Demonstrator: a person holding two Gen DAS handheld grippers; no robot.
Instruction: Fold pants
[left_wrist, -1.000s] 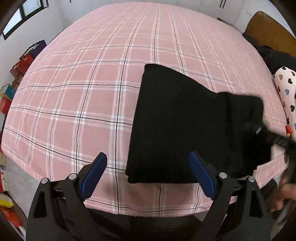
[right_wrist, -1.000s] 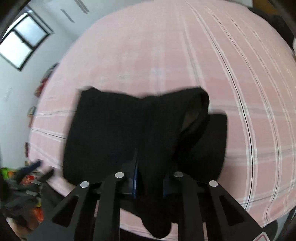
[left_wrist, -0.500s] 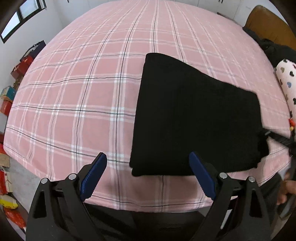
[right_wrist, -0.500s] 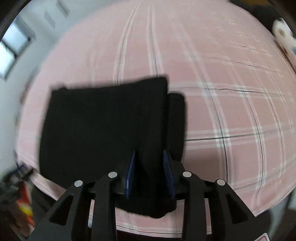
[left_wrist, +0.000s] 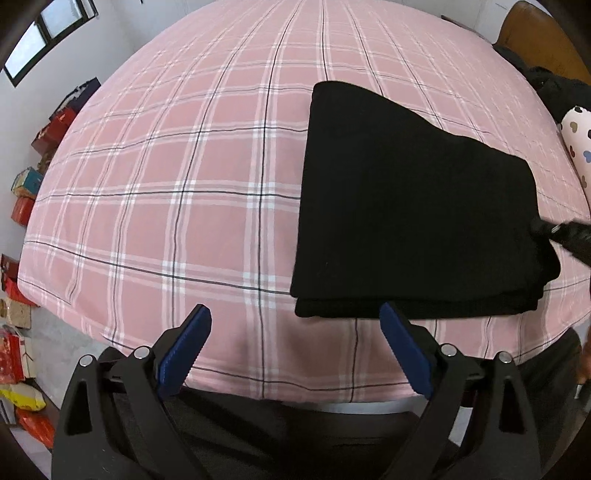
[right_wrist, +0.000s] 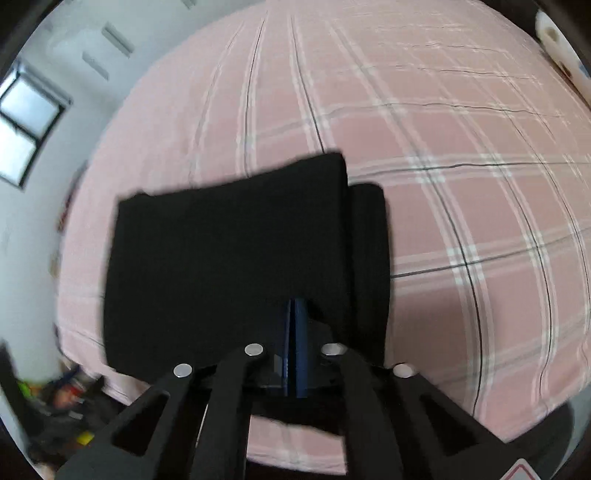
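Black pants (left_wrist: 406, 203) lie folded into a flat stack on the pink plaid bed (left_wrist: 166, 184), with a lower layer showing along the near edge. My left gripper (left_wrist: 295, 321) hangs open above the bed's near edge; its right pad sits just in front of the stack's near left corner and holds nothing. In the right wrist view the pants (right_wrist: 229, 266) fill the middle. My right gripper (right_wrist: 294, 306) is closing, its blue pads almost together at the stack's near edge, with no cloth seen between them. From the left wrist view the right gripper (left_wrist: 554, 232) touches the stack's right edge.
A heart-print pillow (left_wrist: 580, 147) and dark clothing (left_wrist: 554, 88) lie at the bed's right side, below a brown headboard (left_wrist: 535, 37). Boxes and bags (left_wrist: 22, 206) line the floor along the left wall. A window (right_wrist: 26, 144) is on the left.
The right gripper let go of the lifted fold, and the pants now lie flat. Its jaws spread, then drew together. The left gripper has sunk toward the bed's near edge.
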